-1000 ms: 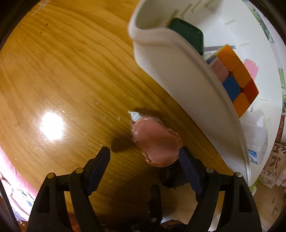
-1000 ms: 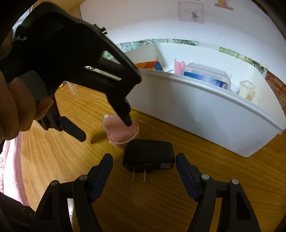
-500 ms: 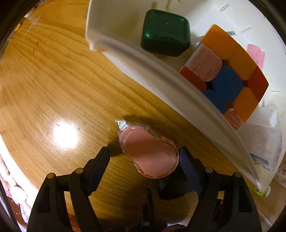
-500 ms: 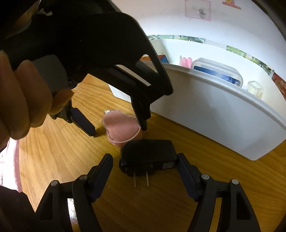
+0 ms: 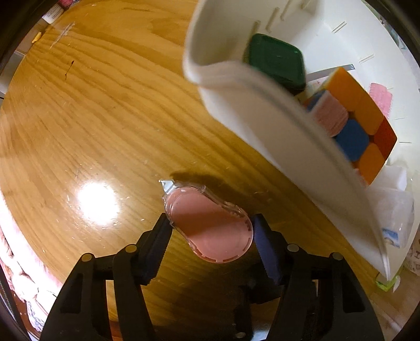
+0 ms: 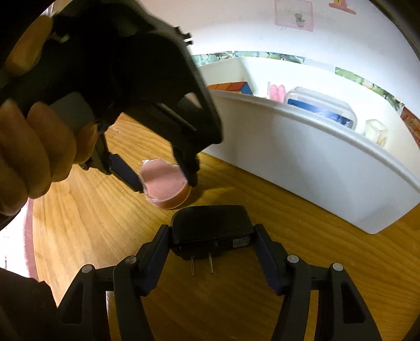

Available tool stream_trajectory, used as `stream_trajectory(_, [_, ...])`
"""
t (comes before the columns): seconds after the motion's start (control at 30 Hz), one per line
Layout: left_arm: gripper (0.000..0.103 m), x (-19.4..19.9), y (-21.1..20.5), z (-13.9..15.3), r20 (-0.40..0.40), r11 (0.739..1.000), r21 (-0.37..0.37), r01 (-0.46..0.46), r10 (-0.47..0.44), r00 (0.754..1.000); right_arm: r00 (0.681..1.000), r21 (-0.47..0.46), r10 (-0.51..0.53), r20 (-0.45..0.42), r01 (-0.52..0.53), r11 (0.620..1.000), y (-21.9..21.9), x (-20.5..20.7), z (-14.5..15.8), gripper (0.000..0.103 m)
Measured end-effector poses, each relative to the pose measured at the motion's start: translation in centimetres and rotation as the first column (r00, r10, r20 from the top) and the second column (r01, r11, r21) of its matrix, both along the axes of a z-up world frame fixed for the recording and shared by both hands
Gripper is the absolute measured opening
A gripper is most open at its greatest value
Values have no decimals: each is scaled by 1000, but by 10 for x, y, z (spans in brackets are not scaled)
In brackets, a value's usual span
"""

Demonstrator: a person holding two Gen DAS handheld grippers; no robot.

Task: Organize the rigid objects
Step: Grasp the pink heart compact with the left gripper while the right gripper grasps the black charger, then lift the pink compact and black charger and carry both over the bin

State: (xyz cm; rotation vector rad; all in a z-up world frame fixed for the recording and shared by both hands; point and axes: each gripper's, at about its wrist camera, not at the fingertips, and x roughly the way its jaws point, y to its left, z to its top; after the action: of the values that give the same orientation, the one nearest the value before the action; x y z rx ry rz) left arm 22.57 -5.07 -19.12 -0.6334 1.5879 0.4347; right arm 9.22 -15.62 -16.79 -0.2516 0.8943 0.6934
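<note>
Between closing left gripper [image 5: 211,230] fingers, pink dispenser [image 5: 208,227] (tip up-left)

We see a scratched wooden tabletop [image 5: 110,110] catching one bright glare, pink fabric [image 5: 18,278] at its left edge, and a white wall [image 6: 236,28] bearing small pink pictures [image 6: 294,14].

On the surface [image 5: 92,118] in front of me, the correction tape dispenser [image 5: 207,225] lies just behind the plug adapter [image 6: 212,233]. The storage bin [image 6: 302,162] stands behind and right of both, holding a puzzle cube [image 5: 359,126] and a small lidded box [image 5: 275,60].
</note>
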Motion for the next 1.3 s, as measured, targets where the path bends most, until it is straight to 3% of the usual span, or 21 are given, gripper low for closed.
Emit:
stream_trajectory(0.3, [66,-38,19,22,14,998,12,69,-69,998,992,0,-123,28,123,992,2,-11,26,63])
stream_trajectory(0.6, [66,-44,57,80,121,984,126,124,-139,983,983,8,-170,64,170,985,22,-25,54,64])
stream_trajectory(0.73, [66,-40,68,114,187,966,216,145,-187,964,978,23,-186,90,185,982,30,-23,74,64])
stream_trajectory(0.97, [66,-78,104,136,302,905,375,203,-326,896,957,52,-248,147,243,969,32,-8,109,63])
stream_trajectory(1.17, [66,-62,109,152,378,865,444,234,-418,826,936,82,-308,172,298,951,24,10,129,64])
stream_trajectory(1.3, [66,-53,96,158,421,837,469,281,-492,762,912,119,-384,147,369,922,15,31,137,64])
